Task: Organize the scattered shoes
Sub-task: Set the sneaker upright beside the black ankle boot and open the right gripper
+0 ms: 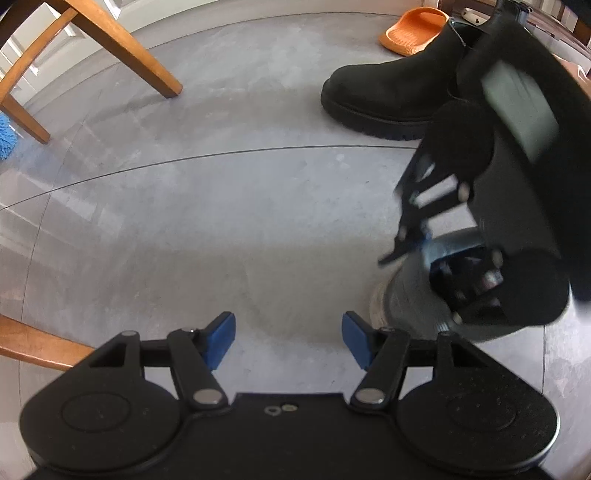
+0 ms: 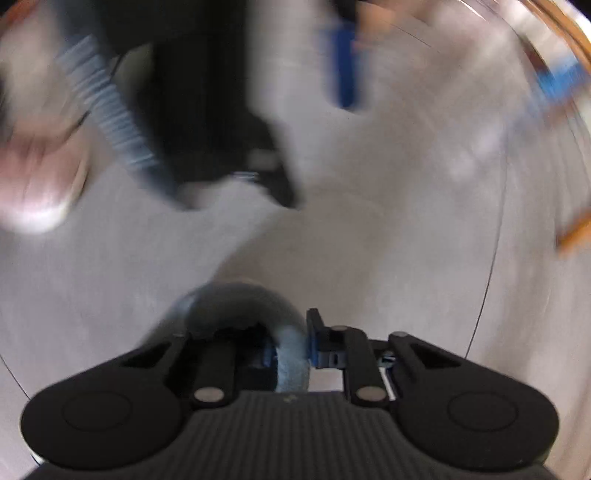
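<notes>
Grey shoe [image 2: 291, 354], collar rim, is sitting pinched between the right gripper [image 2: 291, 356] fingers, just off the grey floor [image 1: 221, 221]; grasp step is under way. Left gripper [image 1: 288, 341] is hanging released, holding nothing. Black boot [image 1: 388, 99] and orange slipper [image 1: 413, 31] are standing beyond. Next move probably calls for carrying the shoe beside them.

We are looking at a grey floor [image 1: 229, 206] crossed by thin dark seams. Wooden chair legs [image 1: 122, 48] are standing on it at upper left, and something fluffy and blue [image 1: 5, 136] is showing at the left edge beside them.
</notes>
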A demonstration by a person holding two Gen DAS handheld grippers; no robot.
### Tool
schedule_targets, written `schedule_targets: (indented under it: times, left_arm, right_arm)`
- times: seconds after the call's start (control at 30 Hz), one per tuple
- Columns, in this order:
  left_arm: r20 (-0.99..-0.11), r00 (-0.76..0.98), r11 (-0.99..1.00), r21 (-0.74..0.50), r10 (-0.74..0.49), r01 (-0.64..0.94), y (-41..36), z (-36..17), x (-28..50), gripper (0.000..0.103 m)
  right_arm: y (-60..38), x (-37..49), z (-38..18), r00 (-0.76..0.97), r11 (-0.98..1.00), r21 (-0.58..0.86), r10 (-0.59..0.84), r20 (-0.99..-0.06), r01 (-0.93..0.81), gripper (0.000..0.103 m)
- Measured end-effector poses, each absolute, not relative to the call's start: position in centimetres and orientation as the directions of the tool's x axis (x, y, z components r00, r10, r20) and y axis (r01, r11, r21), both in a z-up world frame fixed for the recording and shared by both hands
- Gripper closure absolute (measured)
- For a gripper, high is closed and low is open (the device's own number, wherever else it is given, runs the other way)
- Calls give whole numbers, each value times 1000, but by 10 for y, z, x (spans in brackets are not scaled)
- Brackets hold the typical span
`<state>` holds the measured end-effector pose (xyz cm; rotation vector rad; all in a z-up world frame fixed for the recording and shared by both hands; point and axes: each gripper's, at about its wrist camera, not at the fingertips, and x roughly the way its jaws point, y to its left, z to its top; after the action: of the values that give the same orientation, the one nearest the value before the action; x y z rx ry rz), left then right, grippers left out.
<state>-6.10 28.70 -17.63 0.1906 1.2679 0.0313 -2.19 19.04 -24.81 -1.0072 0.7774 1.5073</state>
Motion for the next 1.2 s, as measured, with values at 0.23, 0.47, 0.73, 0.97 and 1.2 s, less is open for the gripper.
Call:
schedule_targets:
  times: [0.23,0.47,0.73,0.97,1.2]
  left_arm:
    - [-938,327,987,143,112,71,291,-170,-58,39]
    - [-931,350,988,134,101,71,292,-169,-54,39]
    - [-934,341,989,136,111,50,302,-171,-54,39]
    - [-935,338,990,135,111,48,305,-172,-54,39]
    - [-936,334,989,138,112,57,305,-172,-53,39]
  right_arm:
    - [136,52,-235,152,679,199,421,-894,-706,81]
    - [145,58,-237,209,841,117,262,-942,-528,82]
    - [208,70,-254,266,691,-37,229,-936,-722,83]
    - [232,65,-259,314,471,-184,215,-925,-863,84]
    - [228,62,-258,295,304,-220,226,-928,-927,84]
